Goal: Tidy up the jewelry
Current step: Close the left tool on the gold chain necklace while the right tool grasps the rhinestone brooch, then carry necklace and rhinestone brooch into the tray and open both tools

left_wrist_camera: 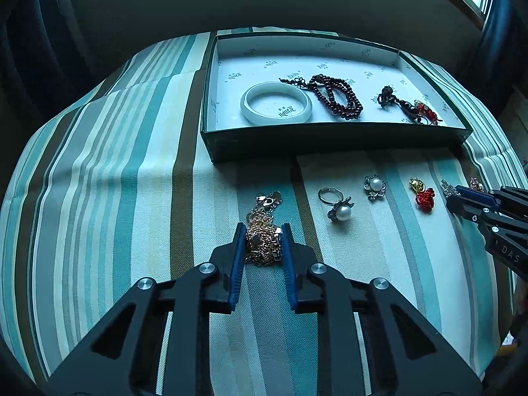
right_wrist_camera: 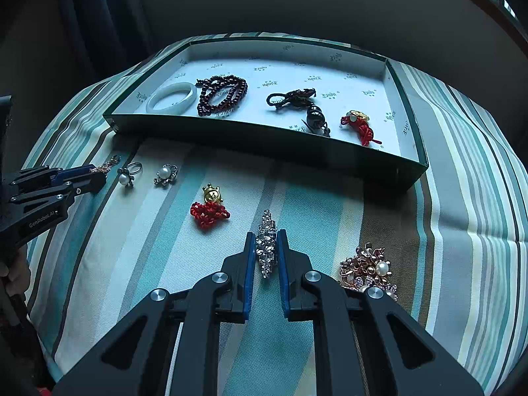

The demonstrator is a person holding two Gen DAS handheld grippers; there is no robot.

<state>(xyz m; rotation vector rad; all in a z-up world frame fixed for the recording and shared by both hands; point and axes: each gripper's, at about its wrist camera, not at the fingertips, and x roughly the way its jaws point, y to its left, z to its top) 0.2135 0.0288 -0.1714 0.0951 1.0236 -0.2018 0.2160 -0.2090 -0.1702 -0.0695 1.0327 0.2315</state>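
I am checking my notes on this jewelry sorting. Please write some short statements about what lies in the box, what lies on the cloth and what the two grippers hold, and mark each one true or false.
1. The white bangle lies inside the green box. True.
2. The left gripper is closed on the pearl ring. False: its pads press on the gold chain pile; the ring lies free on the striped cloth.
3. The right gripper is shut on the crystal brooch. True.
4. The dark red bead bracelet lies on the cloth. False: it is in the box, beside the bangle.
5. A red knot charm lies on the cloth outside the box. True.
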